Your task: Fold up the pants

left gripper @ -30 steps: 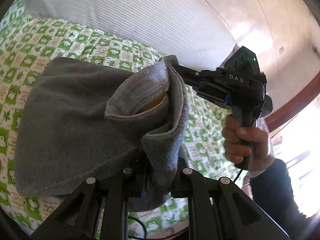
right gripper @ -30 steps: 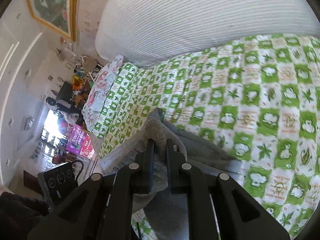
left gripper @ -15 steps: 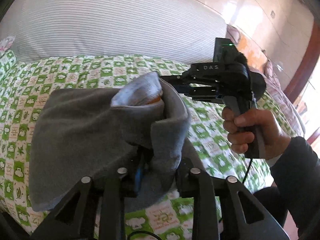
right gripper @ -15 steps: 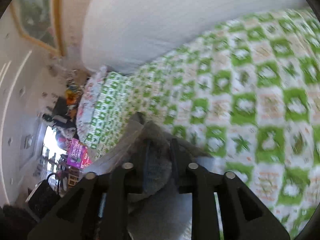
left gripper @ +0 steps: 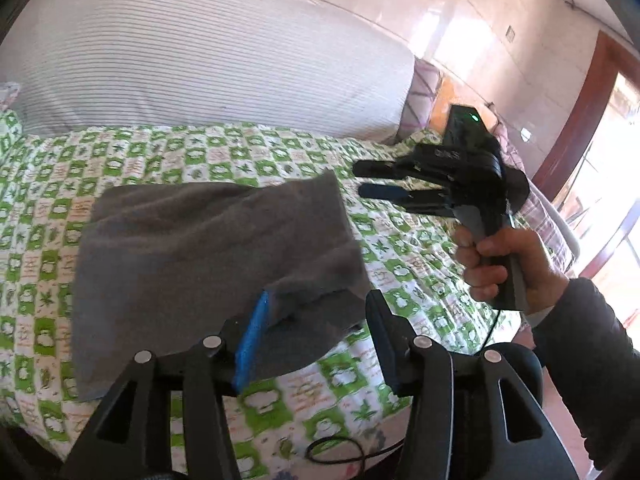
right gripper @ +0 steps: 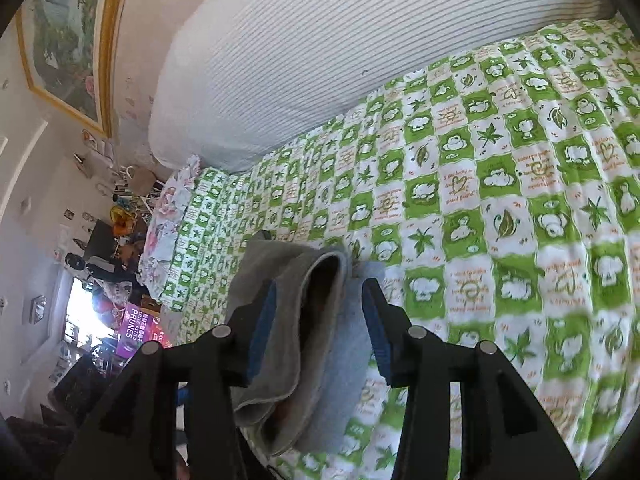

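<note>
Grey pants (left gripper: 208,256) folded on quilt (left gripper: 404,248); both hand-held grippers apart — left (left gripper: 316,320), right (right gripper: 316,312); right view alone shows painting (right gripper: 60,28)

Pants (left gripper: 208,264): grey cloth, matt, fuzzy fleece-like nap. Bedspread (right gripper: 520,184): printed cloth in green and white checks, slightly quilted. Pillow (left gripper: 200,60): white ribbed fabric. Left gripper (left gripper: 316,312): matt black plastic, blue finger pads (left gripper: 250,344), metal screws. Wall (left gripper: 460,8): glossy tile.

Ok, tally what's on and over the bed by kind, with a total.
Grey pants: 1
Handheld grippers: 2, the left gripper and the right gripper, both open
White striped pillow: 1
Green checked bedspread: 1
Total: 5
</note>
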Demonstrator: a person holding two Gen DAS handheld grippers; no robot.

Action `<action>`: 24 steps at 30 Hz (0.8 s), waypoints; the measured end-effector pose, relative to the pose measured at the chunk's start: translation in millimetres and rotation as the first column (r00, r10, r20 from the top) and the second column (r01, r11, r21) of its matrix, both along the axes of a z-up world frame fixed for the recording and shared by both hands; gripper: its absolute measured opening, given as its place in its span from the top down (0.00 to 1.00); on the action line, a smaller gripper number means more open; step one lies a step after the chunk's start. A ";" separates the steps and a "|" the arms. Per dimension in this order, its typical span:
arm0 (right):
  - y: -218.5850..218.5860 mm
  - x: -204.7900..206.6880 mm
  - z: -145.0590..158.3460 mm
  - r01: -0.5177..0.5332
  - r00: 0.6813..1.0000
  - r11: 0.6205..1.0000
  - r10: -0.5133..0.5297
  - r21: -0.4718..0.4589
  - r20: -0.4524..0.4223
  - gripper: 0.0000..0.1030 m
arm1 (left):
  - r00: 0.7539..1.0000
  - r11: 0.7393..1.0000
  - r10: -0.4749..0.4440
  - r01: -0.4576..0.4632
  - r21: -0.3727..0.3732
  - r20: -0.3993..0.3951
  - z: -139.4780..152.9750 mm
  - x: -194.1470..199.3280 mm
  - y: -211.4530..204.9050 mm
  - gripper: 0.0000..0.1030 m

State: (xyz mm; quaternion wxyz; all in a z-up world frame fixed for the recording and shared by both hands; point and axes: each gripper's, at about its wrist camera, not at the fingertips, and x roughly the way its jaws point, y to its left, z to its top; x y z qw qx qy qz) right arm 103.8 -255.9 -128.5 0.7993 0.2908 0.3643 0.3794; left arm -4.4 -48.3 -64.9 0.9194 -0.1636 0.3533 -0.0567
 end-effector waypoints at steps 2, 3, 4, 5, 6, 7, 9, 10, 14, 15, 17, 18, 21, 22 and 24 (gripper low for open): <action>0.5 -5.8 2.1 0.009 1.000 1.000 -0.009 -0.005 -0.001 0.52 | 1.000 1.000 0.023 -0.023 -0.010 -0.004 -1.4 -3.6 10.3 0.50; 1.8 -8.1 3.1 0.012 1.000 1.000 -0.012 -0.004 0.000 0.49 | 0.999 0.999 0.039 -0.039 -0.022 -0.009 -3.3 -4.0 17.8 0.50; 2.8 -9.4 3.3 0.018 1.000 1.000 -0.018 -0.002 -0.004 0.43 | 0.999 0.998 0.050 -0.050 -0.034 -0.014 -5.7 -2.1 23.3 0.50; 3.5 -9.2 2.5 0.028 0.999 1.000 -0.028 0.000 -0.016 0.40 | 0.998 0.997 0.053 -0.054 -0.050 -0.023 -7.8 0.2 26.9 0.50; 4.9 -7.7 0.5 0.037 0.999 0.999 -0.037 0.000 -0.031 0.38 | 0.998 0.996 0.048 -0.050 -0.069 -0.031 -10.5 3.9 29.2 0.50; 7.4 -6.2 -1.2 0.041 0.998 0.999 -0.041 -0.002 -0.039 0.38 | 0.999 0.996 0.041 -0.043 -0.081 -0.034 -11.7 6.8 29.8 0.50; 12.3 -0.7 -7.4 0.040 0.997 0.999 -0.041 -0.009 -0.071 0.37 | 0.999 0.996 0.005 -0.008 -0.088 -0.038 -13.8 15.8 24.9 0.50; 16.6 2.6 -8.4 0.037 0.996 0.999 -0.037 -0.010 -0.080 0.37 | 0.999 0.997 -0.015 0.012 -0.081 -0.034 -14.0 21.1 19.9 0.50; 32.5 11.7 -16.0 0.014 0.994 0.999 -0.017 -0.031 -0.105 0.37 | 0.993 0.994 -0.111 0.112 0.015 -0.049 -20.2 47.6 -7.0 0.49; 36.6 15.6 -18.8 0.010 0.993 0.999 -0.015 -0.042 -0.116 0.37 | 0.988 0.987 -0.136 0.141 0.078 -0.073 -24.0 57.2 -18.0 0.49; 42.0 20.8 -21.9 0.007 0.993 0.999 -0.013 -0.052 -0.119 0.38 | 0.980 0.967 -0.166 0.183 0.176 -0.109 -30.8 70.2 -33.1 0.49; 45.2 23.7 -23.4 0.006 0.993 0.997 -0.015 -0.073 -0.118 0.48 | 0.973 0.956 -0.195 0.217 0.199 -0.123 -34.7 76.2 -39.5 0.51; 54.9 34.9 -23.6 0.006 0.992 0.992 -0.021 -0.128 -0.121 0.86 | 0.955 0.933 -0.255 0.284 0.219 -0.152 -40.9 87.2 -51.5 0.90; 56.2 38.7 -19.0 0.016 0.995 0.991 -0.029 -0.136 -0.100 0.87 | 0.957 0.925 -0.253 0.282 0.255 -0.141 -38.6 89.3 -55.6 0.90; 54.3 43.5 -4.3 0.033 0.999 0.994 -0.037 -0.101 -0.034 0.87 | 0.960 0.914 -0.255 0.278 0.295 -0.115 -30.0 92.6 -58.6 0.91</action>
